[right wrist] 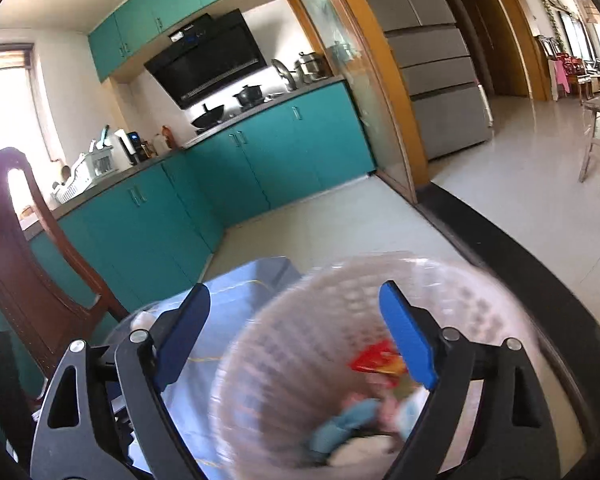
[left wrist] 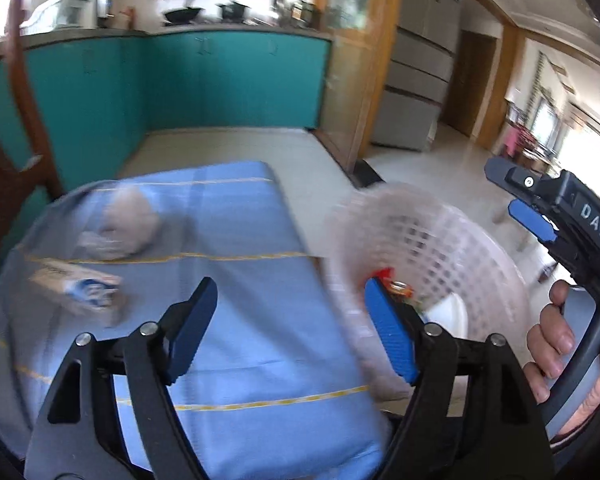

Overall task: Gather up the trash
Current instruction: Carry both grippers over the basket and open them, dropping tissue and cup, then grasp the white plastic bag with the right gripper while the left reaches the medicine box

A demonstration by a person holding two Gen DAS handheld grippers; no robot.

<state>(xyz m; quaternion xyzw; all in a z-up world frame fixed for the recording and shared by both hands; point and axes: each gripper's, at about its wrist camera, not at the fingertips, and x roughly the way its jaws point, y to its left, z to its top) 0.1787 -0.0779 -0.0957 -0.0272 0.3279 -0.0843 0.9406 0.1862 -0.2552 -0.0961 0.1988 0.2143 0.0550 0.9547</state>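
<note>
Trash remaining on the blue-clothed table [left wrist: 236, 288], listed left to right: small printed carton [left wrist: 78, 290] at nine o'clock, crumpled grey wad [left wrist: 126, 226] at ten o'clock. Both were judged light and crushable; the carton best pinched across its flat sides. Left gripper [left wrist: 290, 328] was seen with jaws apart, empty. Mesh basket [left wrist: 440, 240], at three o'clock, already held wrappers. Right gripper [right wrist: 296, 340] was seen spread, empty, above it.

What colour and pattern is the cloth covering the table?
The tablecloth is light blue, crossed by thin yellow stripes; the left wrist view shows it best.
</note>
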